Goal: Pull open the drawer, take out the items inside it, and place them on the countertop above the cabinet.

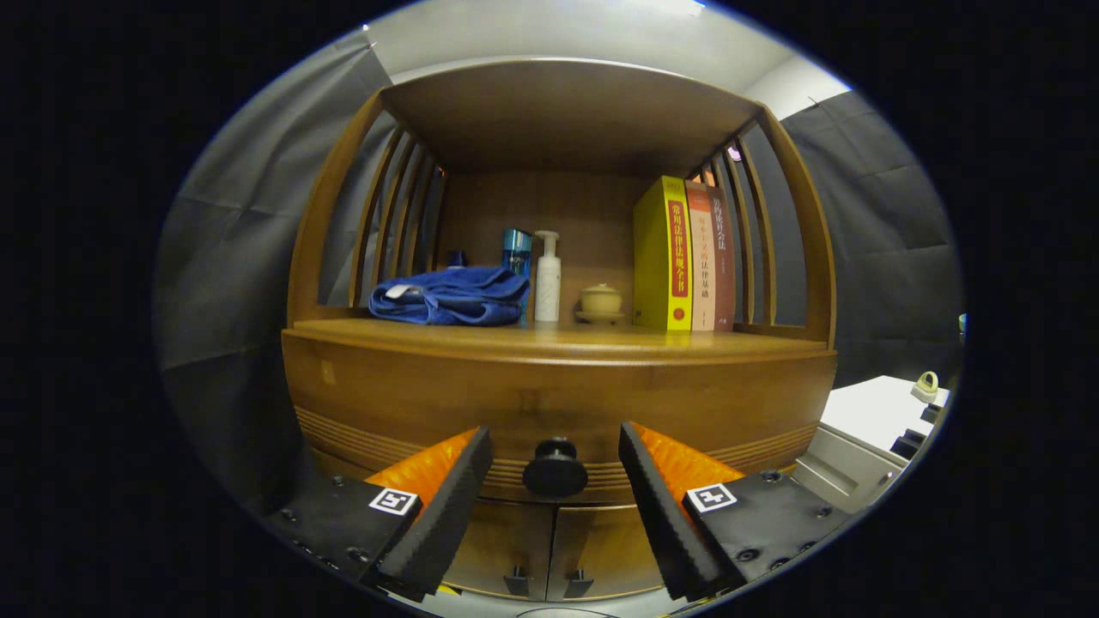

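- Because the drawer has to come out before anything inside can be reached, the claw (555, 468) faces the cabinet head-on in the gripper view, spread wide, with the round dark knob (555, 468) sitting in the gap between its two fingers and touching neither.
- The knob is the landmark here: it is fixed at the middle of the drawer front (558, 395), which is flush with the cabinet, so the drawer looks fully closed and its contents are hidden.
- Each finger stands just to either side of the knob, level with it, a stance that I judge suits closing on the knob and pulling straight back.
- Right above the knob, over the drawer front, runs the tabletop (481, 333), the place where the items are meant to end up.
- On it, up and left of the knob, lies a folded blue towel (451, 297); straight above the knob stand a blue bottle (516, 251), a white pump bottle (547, 279) and a small lidded cup (600, 300); up and right stand upright books (683, 257).
- Bare wood along the front of the tabletop, above the knob, seems the likeliest room for more things.
- Below the knob are two small cabinet doors (549, 541), both closed.
- The task looks barely begun: no grasp yet.
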